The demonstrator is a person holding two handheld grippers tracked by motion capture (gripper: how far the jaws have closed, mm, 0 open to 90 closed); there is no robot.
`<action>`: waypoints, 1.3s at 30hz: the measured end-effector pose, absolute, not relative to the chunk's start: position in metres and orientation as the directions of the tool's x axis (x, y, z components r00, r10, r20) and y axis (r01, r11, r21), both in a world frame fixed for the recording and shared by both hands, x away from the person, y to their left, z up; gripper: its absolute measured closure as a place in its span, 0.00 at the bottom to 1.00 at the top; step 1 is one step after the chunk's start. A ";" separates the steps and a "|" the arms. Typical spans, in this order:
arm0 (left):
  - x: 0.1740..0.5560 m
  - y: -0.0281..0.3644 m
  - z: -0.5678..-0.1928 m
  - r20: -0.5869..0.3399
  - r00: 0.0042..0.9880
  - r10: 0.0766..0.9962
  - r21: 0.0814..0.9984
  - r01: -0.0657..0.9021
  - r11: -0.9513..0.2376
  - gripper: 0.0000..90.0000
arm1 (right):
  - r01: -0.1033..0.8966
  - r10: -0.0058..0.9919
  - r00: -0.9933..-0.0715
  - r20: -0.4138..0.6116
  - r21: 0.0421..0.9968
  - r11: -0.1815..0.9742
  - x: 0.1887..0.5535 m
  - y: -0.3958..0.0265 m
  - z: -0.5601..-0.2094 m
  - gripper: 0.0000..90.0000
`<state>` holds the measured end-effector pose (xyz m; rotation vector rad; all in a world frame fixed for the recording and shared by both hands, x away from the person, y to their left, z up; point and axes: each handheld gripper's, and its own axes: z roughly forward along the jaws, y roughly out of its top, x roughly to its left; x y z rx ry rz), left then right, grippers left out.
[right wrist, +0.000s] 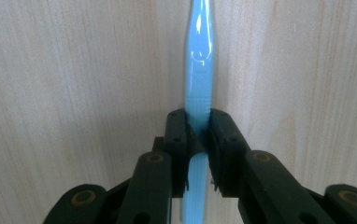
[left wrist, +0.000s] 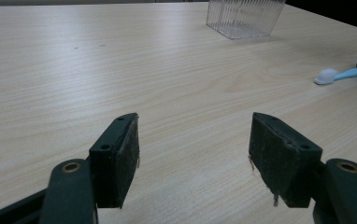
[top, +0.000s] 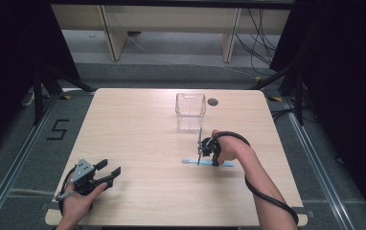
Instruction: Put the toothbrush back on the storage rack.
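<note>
While clamped on the blue toothbrush (right wrist: 199,70), right hand-held gripper (right wrist: 198,135) squeezed mid-handle; best lifted level, left hand-held gripper (left wrist: 193,154) unclenched.

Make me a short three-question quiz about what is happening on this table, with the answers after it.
1. What do the right gripper's jaws press on?
2. True or false: the left gripper holds something.
3. Which lies nearer the clear container: A, the toothbrush, or B, the left gripper?

Key: 1. The blue toothbrush's handle, lying flat on the table. 2. False; its jaws stand open over bare wood. 3. A.
</note>
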<state>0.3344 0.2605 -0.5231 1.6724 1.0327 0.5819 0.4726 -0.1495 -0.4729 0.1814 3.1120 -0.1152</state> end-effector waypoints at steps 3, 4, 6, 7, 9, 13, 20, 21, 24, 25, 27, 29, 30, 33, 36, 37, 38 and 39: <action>0.334 0.260 -0.523 -0.122 0.508 0.853 0.933 0.351 -0.076 0.37 | 0.101 0.099 -0.995 -0.027 -0.058 0.993 0.473 -0.151 -0.474 0.88; 0.335 0.261 -0.523 -0.111 0.514 0.850 0.934 0.347 -0.088 0.37 | 0.102 0.101 -0.995 -0.016 -0.069 0.992 0.473 -0.150 -0.473 0.88; 0.336 0.262 -0.524 -0.109 0.524 0.845 0.938 0.334 -0.087 0.37 | 0.091 0.090 -0.995 -0.030 -0.039 0.995 0.473 -0.153 -0.474 0.88; 0.335 0.262 -0.523 -0.115 0.514 0.850 0.934 0.348 -0.084 0.37 | 0.116 0.115 -0.993 -0.029 -0.051 0.992 0.471 -0.152 -0.472 0.88; 0.335 0.262 -0.523 -0.118 0.513 0.850 0.932 0.351 -0.083 0.37 | 0.128 0.126 -0.991 -0.033 -0.031 0.991 0.469 -0.154 -0.471 0.88; 0.335 0.261 -0.523 -0.112 0.514 0.850 0.933 0.349 -0.088 0.37 | 0.138 0.139 -0.989 -0.051 0.024 0.990 0.467 -0.159 -0.463 0.88; 0.335 0.261 -0.523 -0.110 0.516 0.850 0.933 0.347 -0.090 0.37 | 0.209 0.227 -0.969 -0.102 0.158 0.965 0.459 -0.171 -0.448 0.88; 0.334 0.261 -0.523 -0.112 0.513 0.851 0.932 0.351 -0.088 0.37 | 0.223 0.245 -0.963 -0.112 0.176 0.959 0.457 -0.173 -0.447 0.88; 0.334 0.260 -0.523 -0.126 0.507 0.853 0.931 0.356 -0.074 0.37 | 0.274 0.306 -0.948 -0.083 0.273 0.922 0.452 -0.179 -0.444 0.88; 0.334 0.260 -0.523 -0.128 0.506 0.853 0.931 0.357 -0.072 0.37 | 0.264 0.299 -0.951 -0.079 0.299 0.917 0.452 -0.181 -0.444 0.88; 0.337 0.260 -0.524 -0.108 0.532 0.840 0.940 0.329 -0.087 0.37 | 0.266 0.318 -0.943 -0.095 0.360 0.894 0.451 -0.185 -0.444 0.88; 0.337 0.260 -0.524 -0.108 0.531 0.840 0.940 0.331 -0.089 0.37 | 0.293 0.356 -0.929 -0.099 0.390 0.873 0.448 -0.189 -0.444 0.88; 0.337 0.260 -0.524 -0.106 0.533 0.840 0.940 0.330 -0.091 0.37 | 0.303 0.371 -0.923 -0.100 0.405 0.863 0.447 -0.190 -0.444 0.88; 0.337 0.260 -0.524 -0.109 0.531 0.840 0.939 0.332 -0.088 0.37 | 0.309 0.398 -0.912 -0.103 0.466 0.829 0.445 -0.195 -0.444 0.88; 0.335 0.260 -0.523 -0.112 0.516 0.849 0.932 0.352 -0.091 0.37 | 0.345 0.459 -0.883 -0.098 0.526 0.777 0.441 -0.199 -0.443 0.88; 0.335 0.260 -0.523 -0.113 0.514 0.850 0.931 0.354 -0.090 0.37 | 0.327 0.450 -0.887 -0.106 0.542 0.774 0.442 -0.200 -0.443 0.88; 0.335 0.260 -0.523 -0.114 0.515 0.850 0.931 0.354 -0.090 0.37 | 0.334 0.466 -0.879 -0.106 0.561 0.757 0.441 -0.202 -0.444 0.88; 0.335 0.260 -0.523 -0.114 0.515 0.849 0.931 0.354 -0.090 0.37 | 0.337 0.474 -0.874 -0.101 0.577 0.744 0.440 -0.203 -0.444 0.88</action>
